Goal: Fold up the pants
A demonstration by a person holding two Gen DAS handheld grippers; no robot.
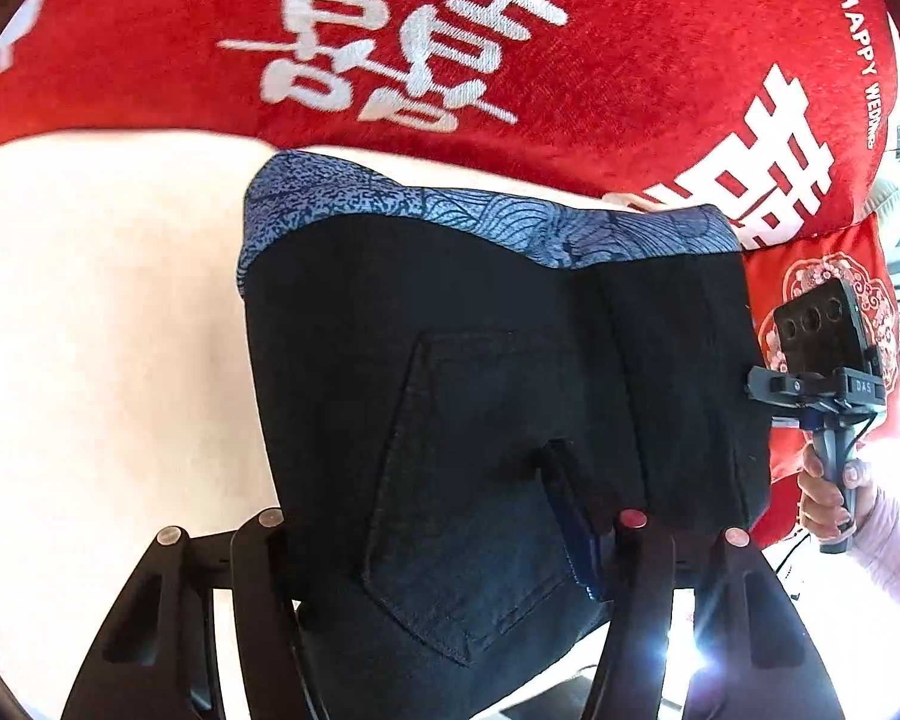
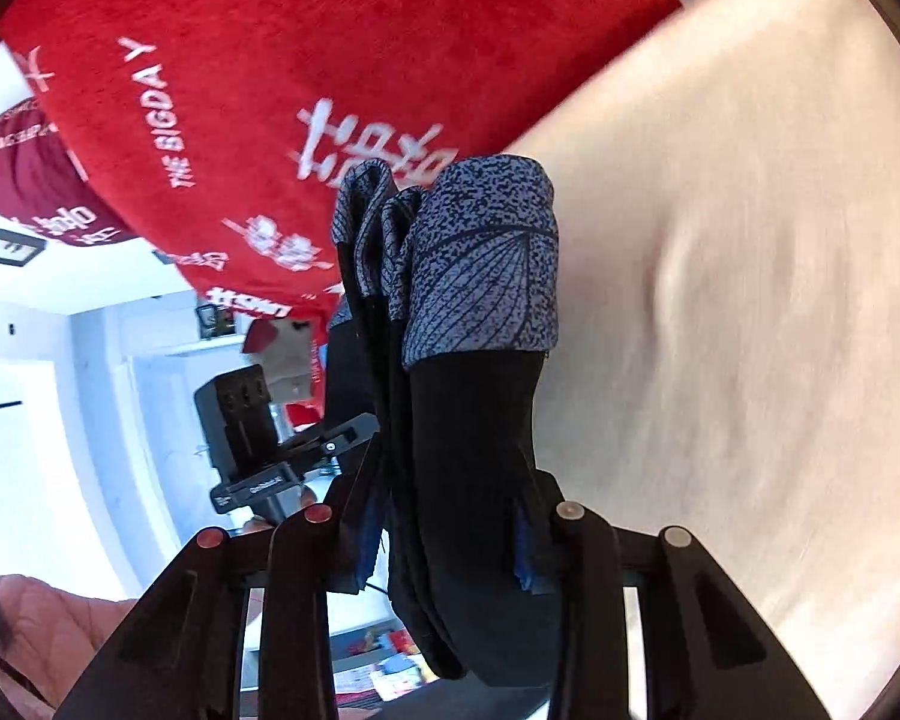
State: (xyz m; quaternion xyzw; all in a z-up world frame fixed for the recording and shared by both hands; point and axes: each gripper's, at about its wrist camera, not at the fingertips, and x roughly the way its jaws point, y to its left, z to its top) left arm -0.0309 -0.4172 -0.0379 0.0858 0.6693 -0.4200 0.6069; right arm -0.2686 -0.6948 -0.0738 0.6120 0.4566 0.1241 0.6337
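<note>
folded pants could spill open

the left tool (image 1: 450, 534) and right tool (image 2: 444, 525) each pinch the folded pants (image 1: 498, 372), lifted over the cream bed (image 1: 102, 324) near its red blanket (image 1: 630, 60) (layers look loose); uneven pulling could unravel the fold.

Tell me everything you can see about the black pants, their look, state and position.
The black pants look like dark denim with stitched seams, a back pocket and a blue patterned lining folded over at the far edge. They are folded into several layers and lifted above the cream bed surface. The left gripper and the right gripper each clamp the near edge.
</note>
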